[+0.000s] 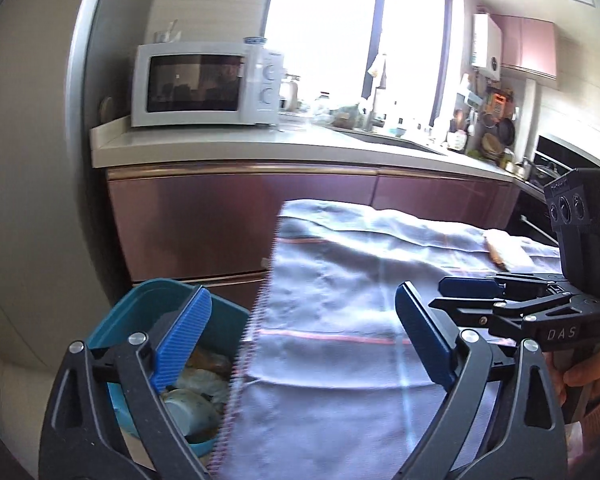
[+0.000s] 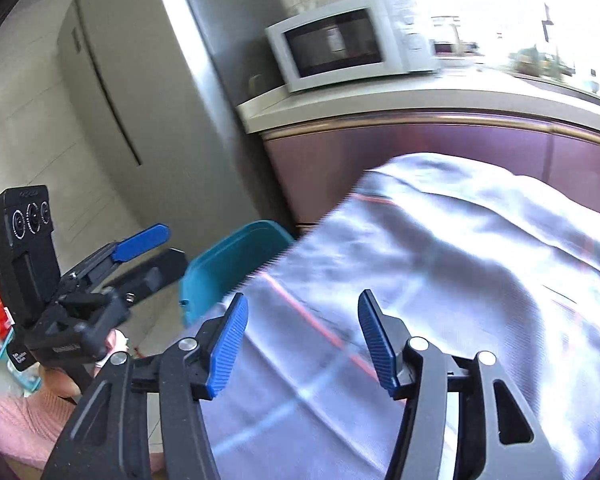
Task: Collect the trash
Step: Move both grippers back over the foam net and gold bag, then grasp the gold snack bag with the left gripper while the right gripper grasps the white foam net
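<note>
Above tablecloth (image 1: 340,280), both grippers wide-jawed, angled downward, empty.

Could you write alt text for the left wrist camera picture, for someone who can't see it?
The left gripper, blue pads apart and holding nothing, hovers over a pale cloth-covered table. Beside the table stands a teal bin with trash in it; behind are a white microwave on a counter and a bright window.

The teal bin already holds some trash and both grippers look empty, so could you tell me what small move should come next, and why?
Probably swing the open right gripper toward the item lying far across the cloth; the teal bin sits beside it.
</note>
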The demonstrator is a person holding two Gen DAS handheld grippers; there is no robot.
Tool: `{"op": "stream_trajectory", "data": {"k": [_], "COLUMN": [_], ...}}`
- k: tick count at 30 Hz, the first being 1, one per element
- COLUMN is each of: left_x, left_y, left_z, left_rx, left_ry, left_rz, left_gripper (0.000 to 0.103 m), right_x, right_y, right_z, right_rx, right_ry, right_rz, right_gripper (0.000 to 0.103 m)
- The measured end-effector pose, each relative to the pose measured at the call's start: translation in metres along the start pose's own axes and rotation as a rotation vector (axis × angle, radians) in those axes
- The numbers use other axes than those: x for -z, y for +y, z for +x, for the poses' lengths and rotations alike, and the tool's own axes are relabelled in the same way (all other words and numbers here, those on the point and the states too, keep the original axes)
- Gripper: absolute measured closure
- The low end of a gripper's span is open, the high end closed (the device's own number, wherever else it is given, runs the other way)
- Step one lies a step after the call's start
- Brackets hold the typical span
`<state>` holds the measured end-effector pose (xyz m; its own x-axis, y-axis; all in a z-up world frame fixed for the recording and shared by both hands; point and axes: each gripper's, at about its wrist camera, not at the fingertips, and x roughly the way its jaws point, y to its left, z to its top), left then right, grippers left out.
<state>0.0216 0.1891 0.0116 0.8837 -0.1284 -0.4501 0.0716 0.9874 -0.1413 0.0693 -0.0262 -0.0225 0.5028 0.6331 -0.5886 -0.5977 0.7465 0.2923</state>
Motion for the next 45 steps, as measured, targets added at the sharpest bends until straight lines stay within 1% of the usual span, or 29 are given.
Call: {"op": "stream_trajectory", "data": {"k": [5,8,14,16,19,21,23,27,29,31,32,33,34,37,43,45], "left_x": [0.0,0.001,-0.002,-0.003,-0.004,-0.005,-0.005,-0.008,-0.01,-0.012,-0.013,-0.015,-0.016,-0.02,-0.029,-0.031], "left_y": [-0.041,-0.064,-0.093,-0.099,-0.11,-0.117,-0.124,-0.138,-0.144,-0.152,-0.156,-0.161,-0.166,-0.183,-0.22,-0.237], "left_z": [0.017,0.025,0.045,0.051,0.059,0.064,0.067,0.076,0.084,0.092,0.097,0.101,0.106,0.12,0.152,0.165], "left_rx": [0.072,0.1,0.135,0.143,0.156,0.163,0.169,0.182,0.191,0.201,0.208,0.215,0.223,0.245,0.296,0.318], "left_ry": [0.029,0.043,0.075,0.086,0.094,0.1,0.107,0.12,0.132,0.145,0.151,0.157,0.163,0.177,0.217,0.237], "left_rz": [0.03,0.054,0.064,0.065,0.079,0.091,0.104,0.126,0.133,0.139,0.142,0.147,0.154,0.181,0.225,0.235], "left_gripper": [0.011,0.012,0.014,0.015,0.015,0.016,0.016,0.019,0.02,0.022,0.023,0.025,0.025,0.028,0.036,0.039], "right_x": [0.019,0.025,0.03,0.031,0.032,0.033,0.035,0.038,0.04,0.042,0.042,0.043,0.044,0.047,0.055,0.057], "right_y": [-0.054,-0.088,-0.149,-0.168,-0.197,-0.217,-0.234,-0.257,-0.261,-0.263,-0.263,-0.264,-0.264,-0.265,-0.263,-0.26], "right_z": [-0.042,-0.059,-0.095,-0.106,-0.112,-0.112,-0.109,-0.103,-0.101,-0.099,-0.099,-0.098,-0.098,-0.101,-0.128,-0.14], "right_rx": [0.127,0.204,0.344,0.395,0.461,0.47,0.468,0.428,0.409,0.389,0.381,0.372,0.368,0.339,0.291,0.289], "right_ry": [-0.044,-0.066,-0.135,-0.156,-0.165,-0.156,-0.145,-0.13,-0.127,-0.124,-0.124,-0.122,-0.122,-0.135,-0.214,-0.243], "right_rz": [0.109,0.174,0.269,0.297,0.339,0.373,0.408,0.466,0.482,0.485,0.485,0.486,0.487,0.497,0.503,0.496], "right_gripper": [0.043,0.042,0.042,0.037,0.034,0.031,0.031,0.031,0.039,0.057,0.061,0.073,0.08,0.088,0.091,0.091]}}
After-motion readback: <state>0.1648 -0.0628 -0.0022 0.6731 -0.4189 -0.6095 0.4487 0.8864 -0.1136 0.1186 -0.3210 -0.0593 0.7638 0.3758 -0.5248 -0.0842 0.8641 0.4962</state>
